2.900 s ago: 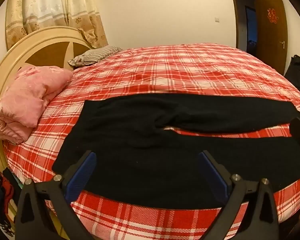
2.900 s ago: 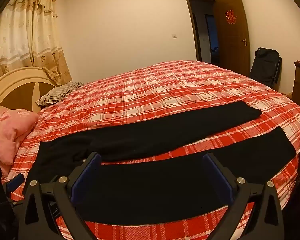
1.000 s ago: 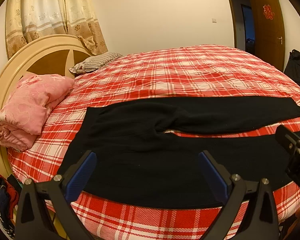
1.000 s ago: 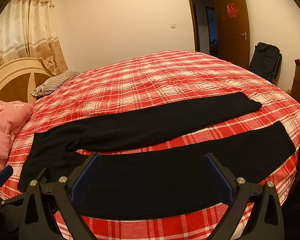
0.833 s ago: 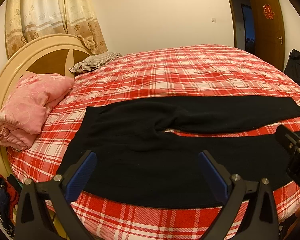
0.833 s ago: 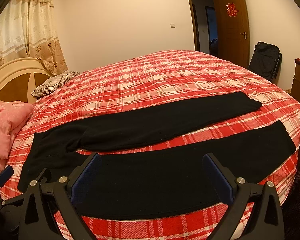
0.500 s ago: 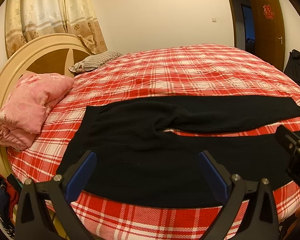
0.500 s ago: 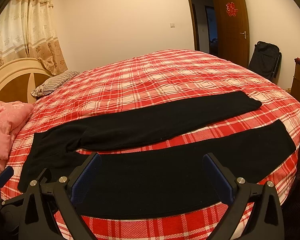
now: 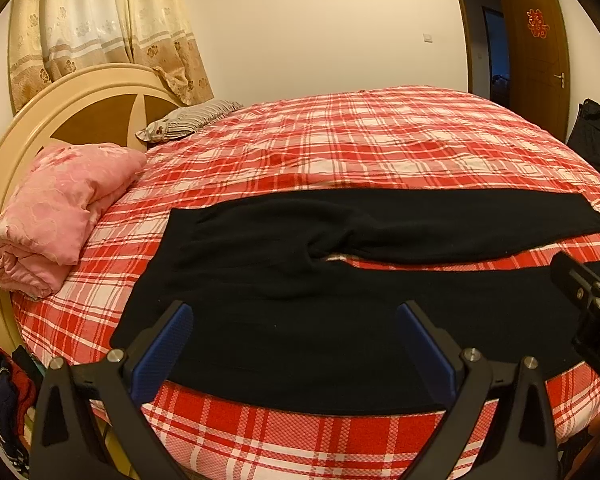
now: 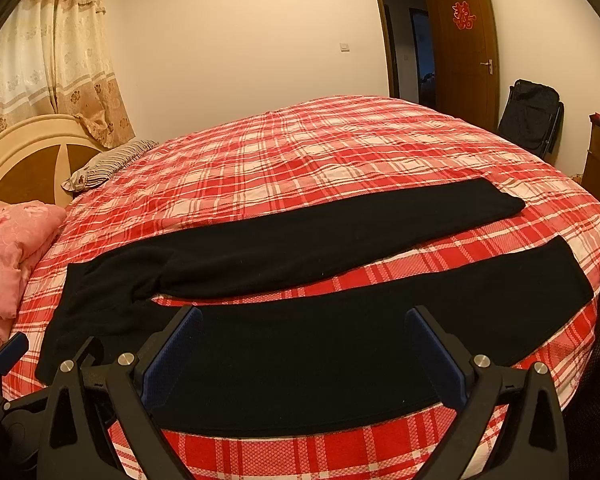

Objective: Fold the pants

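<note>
Black pants (image 9: 284, 280), one pair, lie flat on the bed (image 9: 360, 136) with two legs spread apart in a narrow V, waist toward 9 o'clock and both hems toward 3 o'clock. Plaid bedspread shows in the gap between the legs. Two grippers hover above the near leg, holding nothing: the left gripper (image 9: 296, 344) has its jaws wide apart over the waist end, and the right gripper (image 10: 304, 344) is equally wide over the near leg's middle. In the right wrist view, the left tool shows at 8 o'clock; in the left wrist view, the right tool shows at 3 o'clock.

Red-and-white checked cloth covers the whole mattress. One pink quilt (image 9: 56, 216) lies folded at 9 o'clock beside the cream headboard (image 9: 72, 92), and one striped pillow (image 9: 188, 120) sits past it, at 11 o'clock. One patterned curtain (image 9: 100, 28) hangs behind. One brown door (image 10: 464, 48) stands open at 1 o'clock, with a red paper ornament (image 10: 464, 16) on it, and one dark folding chair (image 10: 532, 120) stands at 2 o'clock.
</note>
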Demonstrator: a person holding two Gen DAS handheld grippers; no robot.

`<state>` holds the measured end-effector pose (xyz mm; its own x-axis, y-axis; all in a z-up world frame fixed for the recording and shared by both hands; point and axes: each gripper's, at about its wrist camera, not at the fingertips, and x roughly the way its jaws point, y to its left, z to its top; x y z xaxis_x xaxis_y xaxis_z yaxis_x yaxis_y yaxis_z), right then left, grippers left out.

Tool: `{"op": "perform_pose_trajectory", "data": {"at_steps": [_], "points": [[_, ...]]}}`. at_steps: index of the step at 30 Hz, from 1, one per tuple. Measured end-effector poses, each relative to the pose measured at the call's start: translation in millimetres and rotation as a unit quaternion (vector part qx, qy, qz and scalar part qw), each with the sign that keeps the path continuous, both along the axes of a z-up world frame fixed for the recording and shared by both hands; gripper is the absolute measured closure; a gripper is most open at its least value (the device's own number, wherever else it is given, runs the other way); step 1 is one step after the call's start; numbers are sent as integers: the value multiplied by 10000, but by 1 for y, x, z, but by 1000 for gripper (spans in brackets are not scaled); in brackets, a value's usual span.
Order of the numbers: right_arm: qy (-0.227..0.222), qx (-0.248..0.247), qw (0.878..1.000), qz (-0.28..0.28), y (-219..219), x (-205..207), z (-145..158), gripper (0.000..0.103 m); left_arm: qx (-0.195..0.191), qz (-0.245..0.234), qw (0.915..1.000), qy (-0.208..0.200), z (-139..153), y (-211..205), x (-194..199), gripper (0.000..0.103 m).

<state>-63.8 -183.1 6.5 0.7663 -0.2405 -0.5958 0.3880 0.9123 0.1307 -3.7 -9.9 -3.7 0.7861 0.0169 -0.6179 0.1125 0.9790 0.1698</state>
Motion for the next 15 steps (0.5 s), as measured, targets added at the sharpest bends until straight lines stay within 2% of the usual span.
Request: {"op": "perform_pose_trajectory", "data": {"at_steps": [8,15], "points": [[51,33,10000,5,-1,3,-2,1,12,5,10000,52,-2,-1,2,0],[155,72,9998,-36,-5,9,-7,1,-2,-75,9995,303,-13,-3,10,0]]}}
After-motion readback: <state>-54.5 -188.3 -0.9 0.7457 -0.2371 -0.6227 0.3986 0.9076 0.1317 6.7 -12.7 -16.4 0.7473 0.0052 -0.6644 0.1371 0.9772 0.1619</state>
